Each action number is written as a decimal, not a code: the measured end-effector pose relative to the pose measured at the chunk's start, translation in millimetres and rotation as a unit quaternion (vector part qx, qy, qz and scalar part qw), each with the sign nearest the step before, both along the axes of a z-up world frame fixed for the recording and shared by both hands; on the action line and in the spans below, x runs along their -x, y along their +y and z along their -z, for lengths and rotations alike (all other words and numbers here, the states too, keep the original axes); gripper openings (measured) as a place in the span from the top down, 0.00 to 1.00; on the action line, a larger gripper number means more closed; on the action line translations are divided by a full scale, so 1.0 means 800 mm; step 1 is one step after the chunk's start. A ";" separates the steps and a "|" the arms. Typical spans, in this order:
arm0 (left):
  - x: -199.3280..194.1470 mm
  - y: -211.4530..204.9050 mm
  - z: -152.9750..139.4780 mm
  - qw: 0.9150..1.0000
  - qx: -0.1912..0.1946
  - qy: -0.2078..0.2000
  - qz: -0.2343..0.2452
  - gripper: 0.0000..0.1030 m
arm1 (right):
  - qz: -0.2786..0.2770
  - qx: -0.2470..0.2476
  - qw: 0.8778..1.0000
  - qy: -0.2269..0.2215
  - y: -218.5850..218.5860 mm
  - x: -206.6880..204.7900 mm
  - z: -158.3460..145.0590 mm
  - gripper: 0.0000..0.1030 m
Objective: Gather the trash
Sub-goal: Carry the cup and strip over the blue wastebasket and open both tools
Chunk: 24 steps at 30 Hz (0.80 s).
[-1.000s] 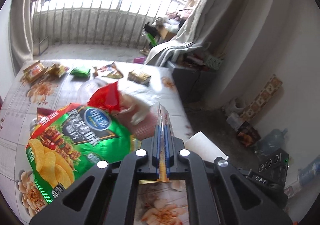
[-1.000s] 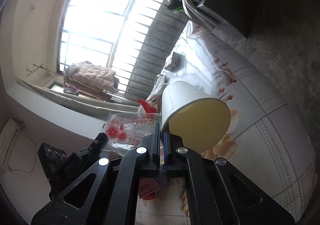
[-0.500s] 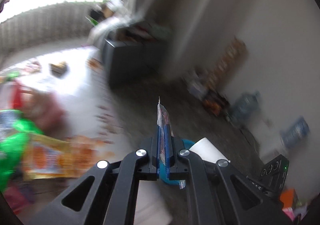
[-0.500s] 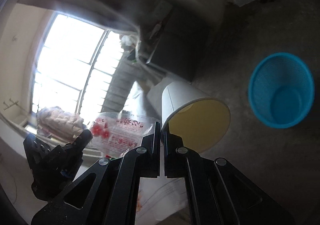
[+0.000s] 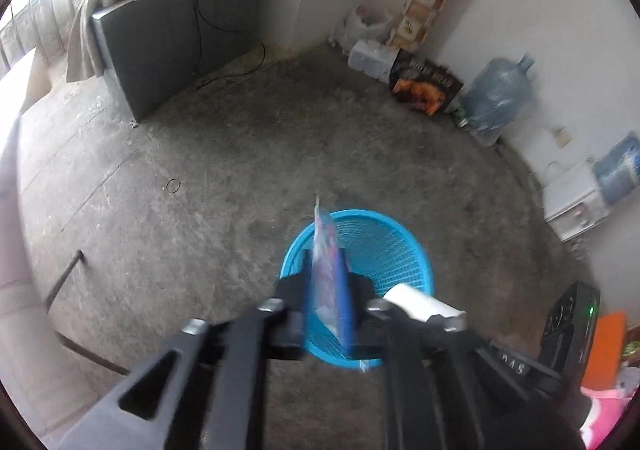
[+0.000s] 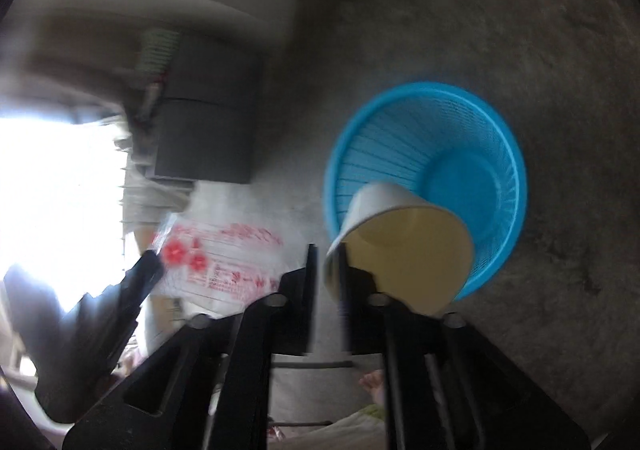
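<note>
Blue mesh wastebasket (image 5: 384, 250) lies straight below and just ahead of both claws, so each drop is simply downward. The left gripper (image 5: 326, 298) has just been opening; its snack wrapper (image 5: 330, 274) stands on edge between parted jaws, long axis along the fingers. The right gripper (image 6: 326, 278) has likewise been opening, the paper cup (image 6: 400, 242) tilted over the basket's near rim, seemingly loose.

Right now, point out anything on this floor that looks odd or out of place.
Little stands out. A thin dark ring lies loose on the bare concrete floor, left of the blue mesh plastic basket; bottles and boxes crowd the wall.
</note>
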<state>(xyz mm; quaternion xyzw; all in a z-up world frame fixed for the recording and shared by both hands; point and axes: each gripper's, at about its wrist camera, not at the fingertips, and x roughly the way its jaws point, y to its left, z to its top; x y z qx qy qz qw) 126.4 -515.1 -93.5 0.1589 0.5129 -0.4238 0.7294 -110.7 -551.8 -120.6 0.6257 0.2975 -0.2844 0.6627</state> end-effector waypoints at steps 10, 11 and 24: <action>-0.013 0.002 0.001 0.999 0.021 -0.017 -0.018 0.32 | -0.016 -0.023 0.998 0.062 -0.025 -0.020 0.062 0.42; -0.012 0.006 -0.008 0.999 0.028 -0.027 -0.013 0.30 | -0.016 -0.016 0.998 0.061 -0.022 -0.019 0.057 0.40; -0.002 0.162 -0.147 0.991 0.134 0.005 -0.015 0.06 | -0.067 0.108 0.992 0.023 0.063 0.031 -0.076 0.34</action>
